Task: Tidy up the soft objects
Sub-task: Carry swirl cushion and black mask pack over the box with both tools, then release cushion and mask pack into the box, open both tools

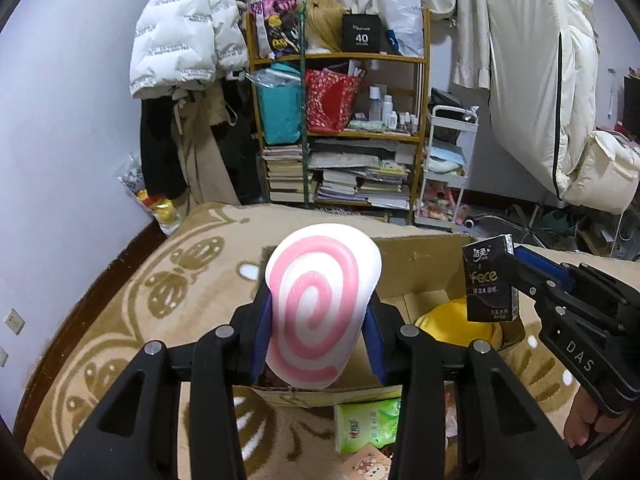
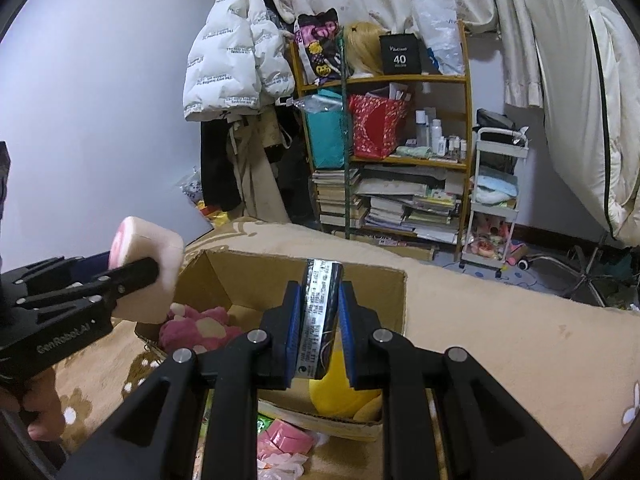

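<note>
My left gripper (image 1: 320, 312) is shut on a white squishy cushion with a pink spiral (image 1: 320, 308), held above the near edge of an open cardboard box (image 1: 424, 264). It also shows from the side in the right wrist view (image 2: 148, 276). My right gripper (image 2: 319, 320) is shut on a black tissue pack (image 2: 320, 320) over the box (image 2: 256, 276). The pack reads "face" in the left wrist view (image 1: 490, 284). Inside the box lie a yellow plush (image 2: 340, 392) and a pink plush (image 2: 196, 328).
The box sits on a beige patterned blanket (image 1: 132, 312). A green wipes pack (image 1: 368, 424) and pink packets (image 2: 284, 436) lie in front of the box. A cluttered bookshelf (image 1: 344, 132), a white cart (image 2: 496, 196) and hanging jackets stand behind.
</note>
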`<state>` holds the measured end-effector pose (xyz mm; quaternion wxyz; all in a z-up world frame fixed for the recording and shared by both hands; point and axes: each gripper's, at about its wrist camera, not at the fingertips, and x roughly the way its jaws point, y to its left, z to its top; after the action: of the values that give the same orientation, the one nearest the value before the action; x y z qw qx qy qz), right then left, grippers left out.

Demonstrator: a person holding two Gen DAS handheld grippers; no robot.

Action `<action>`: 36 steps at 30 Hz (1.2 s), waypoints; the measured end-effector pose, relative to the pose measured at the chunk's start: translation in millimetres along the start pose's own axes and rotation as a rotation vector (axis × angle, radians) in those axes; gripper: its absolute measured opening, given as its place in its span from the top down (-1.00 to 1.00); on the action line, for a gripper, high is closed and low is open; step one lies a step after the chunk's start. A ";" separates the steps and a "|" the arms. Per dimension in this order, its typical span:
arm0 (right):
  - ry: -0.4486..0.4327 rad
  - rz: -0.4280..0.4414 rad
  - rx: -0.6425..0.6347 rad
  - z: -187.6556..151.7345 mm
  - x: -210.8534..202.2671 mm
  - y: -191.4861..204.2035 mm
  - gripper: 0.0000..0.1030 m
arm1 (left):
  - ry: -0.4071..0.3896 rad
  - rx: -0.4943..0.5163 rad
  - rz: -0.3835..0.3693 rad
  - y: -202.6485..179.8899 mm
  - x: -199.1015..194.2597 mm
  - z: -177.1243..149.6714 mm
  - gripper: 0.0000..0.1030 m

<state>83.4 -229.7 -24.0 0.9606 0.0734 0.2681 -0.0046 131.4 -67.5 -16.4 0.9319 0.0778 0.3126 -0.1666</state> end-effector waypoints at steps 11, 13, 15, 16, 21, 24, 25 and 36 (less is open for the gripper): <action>0.049 0.039 0.049 -8.7 7.4 -6.6 0.61 | 0.047 0.011 -0.017 -10.0 15.7 -8.4 0.14; 0.059 0.039 0.049 -10.4 8.7 -6.2 0.58 | 0.057 0.023 -0.003 -11.9 17.9 -9.1 -0.07; 0.068 0.045 0.050 -12.0 9.3 -5.3 0.58 | 0.049 0.055 0.021 -15.3 17.8 -11.2 -0.09; 0.072 0.044 0.050 -12.5 9.8 -5.3 0.58 | 0.040 0.066 0.036 -16.2 16.9 -12.2 -0.10; 0.087 0.037 0.056 -13.7 11.2 -6.1 0.54 | 0.066 0.048 0.027 -13.0 18.3 -12.1 -0.25; 0.085 0.035 0.070 -13.8 9.5 -8.9 0.27 | 0.088 0.044 0.032 -10.4 21.3 -12.8 -0.25; 0.083 0.034 0.073 -13.7 9.0 -9.5 0.25 | 0.097 0.038 0.032 -8.8 22.7 -13.3 -0.26; 0.096 0.024 0.092 -15.2 -1.9 -11.3 -0.14 | 0.172 -0.003 0.057 7.0 20.8 -16.3 -0.38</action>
<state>73.4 -238.7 -37.4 0.9422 0.1207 0.3126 -0.0021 140.4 -62.3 -41.7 0.9062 0.0991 0.3893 -0.1323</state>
